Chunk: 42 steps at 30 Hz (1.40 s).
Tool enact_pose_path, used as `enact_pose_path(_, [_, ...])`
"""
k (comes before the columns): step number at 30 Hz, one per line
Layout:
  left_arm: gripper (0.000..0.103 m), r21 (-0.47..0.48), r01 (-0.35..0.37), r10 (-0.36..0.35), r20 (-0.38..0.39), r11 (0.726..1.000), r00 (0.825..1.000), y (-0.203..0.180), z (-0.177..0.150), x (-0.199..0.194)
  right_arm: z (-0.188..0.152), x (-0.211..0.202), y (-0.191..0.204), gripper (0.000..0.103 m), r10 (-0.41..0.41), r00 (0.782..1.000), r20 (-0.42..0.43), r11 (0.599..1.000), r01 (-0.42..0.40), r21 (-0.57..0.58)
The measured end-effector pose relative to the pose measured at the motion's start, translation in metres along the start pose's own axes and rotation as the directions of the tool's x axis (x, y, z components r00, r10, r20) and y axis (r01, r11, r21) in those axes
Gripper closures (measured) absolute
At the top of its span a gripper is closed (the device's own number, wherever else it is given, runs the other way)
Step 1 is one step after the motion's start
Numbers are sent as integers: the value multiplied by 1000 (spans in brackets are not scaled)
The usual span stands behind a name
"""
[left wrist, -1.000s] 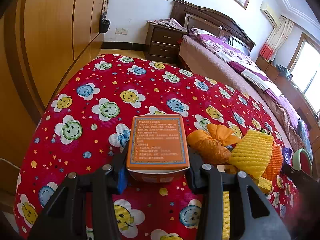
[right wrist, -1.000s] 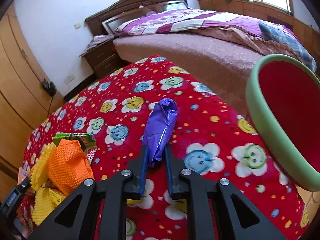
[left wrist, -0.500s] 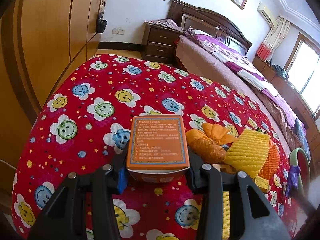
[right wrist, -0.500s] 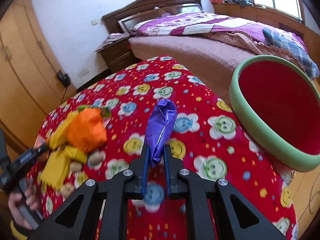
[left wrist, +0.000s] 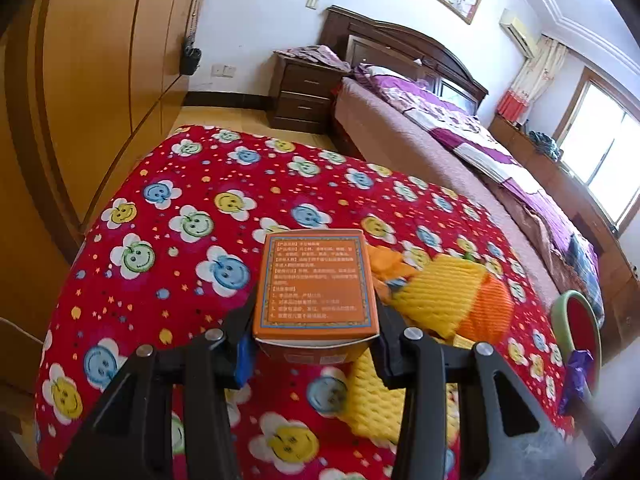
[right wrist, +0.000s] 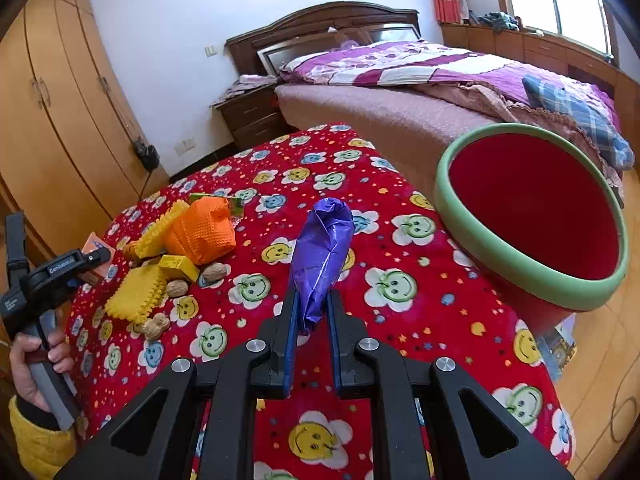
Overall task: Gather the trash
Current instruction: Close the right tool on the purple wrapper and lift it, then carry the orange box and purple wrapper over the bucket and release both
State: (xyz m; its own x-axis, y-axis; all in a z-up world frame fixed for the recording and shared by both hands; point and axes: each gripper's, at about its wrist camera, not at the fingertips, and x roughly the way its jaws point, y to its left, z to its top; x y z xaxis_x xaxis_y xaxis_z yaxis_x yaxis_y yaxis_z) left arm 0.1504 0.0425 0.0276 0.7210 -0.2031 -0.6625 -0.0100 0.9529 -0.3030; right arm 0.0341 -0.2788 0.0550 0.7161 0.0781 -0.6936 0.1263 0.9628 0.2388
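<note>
Since a second ago the right gripper [right wrist: 312, 320], clamped on the purple wrapper [right wrist: 322, 256], has drawn back and risen; the red bin [right wrist: 532, 216] sits right of frame. Left gripper [left wrist: 316, 340] grips the orange box [left wrist: 316, 280], lifted above the surface [left wrist: 180, 200]. Dropping looks next.

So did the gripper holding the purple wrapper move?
Yes. The right gripper with the purple wrapper pulled back from the bin, whose whole rim now shows.
</note>
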Motion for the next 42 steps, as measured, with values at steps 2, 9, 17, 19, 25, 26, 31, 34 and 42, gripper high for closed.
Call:
enact_pose_path(2, [56,17,10,-10,-1,1000,1000,-8,-4,-7,-1,-3,-5,90,6,1000,3,1000,-6,10])
enact_pose_path(9, [56,58,69,-68,-24,996,997,-38,-17,-25,-5,-20,-18,90,16,999,31,999,-17,28])
enact_pose_path(17, [56,122,156,-149,-64,980,987,-80,-26,-37,-6,-40,-38,90,8,997,80,998,-13,62])
enact_pose_path(19, [56,141,170,-161,-74,975,984,-92,-29,-38,-6,-44,-43,90,7,996,88,997,-13,72])
enact_pose_path(25, [56,187,219,-198,-121,958,973,-126,-41,-35,-6,-52,-63,90,-7,994,111,994,-5,106])
enact_pose_path(26, [56,199,227,-204,-131,954,970,-133,-43,-34,-6,-53,-67,90,-11,993,114,994,-2,112])
enact_pose_path(31, [57,249,253,-217,-163,935,963,-160,-52,-30,-6,-60,-89,90,-32,991,133,988,11,155])
enact_pose_path(34, [57,278,282,-237,-187,918,954,-179,-58,-29,-6,-62,-100,90,-45,989,139,984,20,177])
enact_pose_path(42, [57,339,352,-286,-230,872,930,-226,-67,-23,0,-68,-134,90,-101,983,155,974,66,218])
